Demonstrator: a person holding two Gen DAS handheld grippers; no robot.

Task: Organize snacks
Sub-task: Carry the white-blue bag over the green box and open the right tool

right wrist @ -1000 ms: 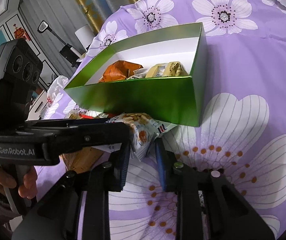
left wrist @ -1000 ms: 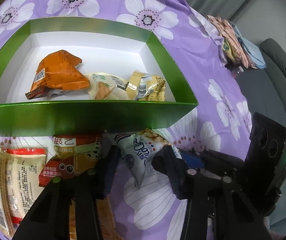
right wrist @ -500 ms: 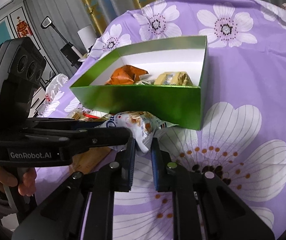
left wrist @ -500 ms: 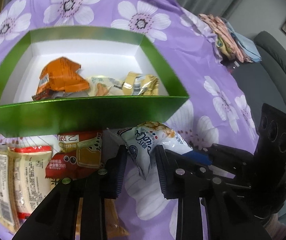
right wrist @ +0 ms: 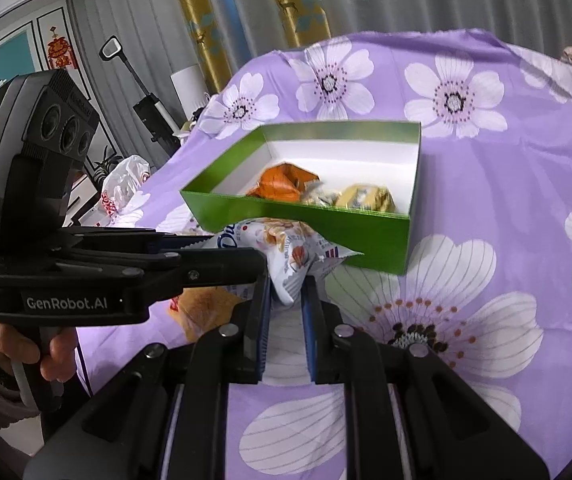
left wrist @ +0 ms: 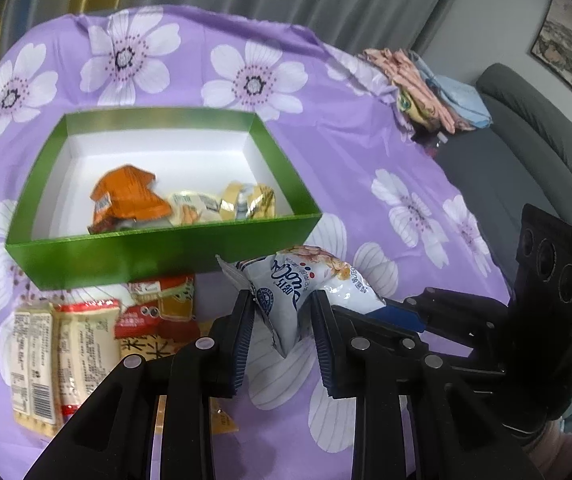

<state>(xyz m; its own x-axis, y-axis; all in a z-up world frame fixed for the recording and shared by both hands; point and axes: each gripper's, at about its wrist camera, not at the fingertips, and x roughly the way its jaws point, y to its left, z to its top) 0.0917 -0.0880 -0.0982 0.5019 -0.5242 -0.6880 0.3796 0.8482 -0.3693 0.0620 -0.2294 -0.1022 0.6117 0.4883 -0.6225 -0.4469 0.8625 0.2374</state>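
Observation:
A white snack bag with blue print hangs above the purple flowered cloth, just in front of the green box. My left gripper is shut on one end of it, and my right gripper is shut on the other end of the same white snack bag. The green box has a white inside holding an orange packet and two pale gold packets. In the left wrist view the right gripper reaches in from the right.
Several flat snack packets lie on the cloth left of my left gripper, below the box. Folded clothes sit at the table's far right edge, with a grey sofa beyond. A hand holds the left gripper's handle.
Both grippers closed on the white bag and lifted it off the cloth. The box and the packets now look lower and farther away in both views.

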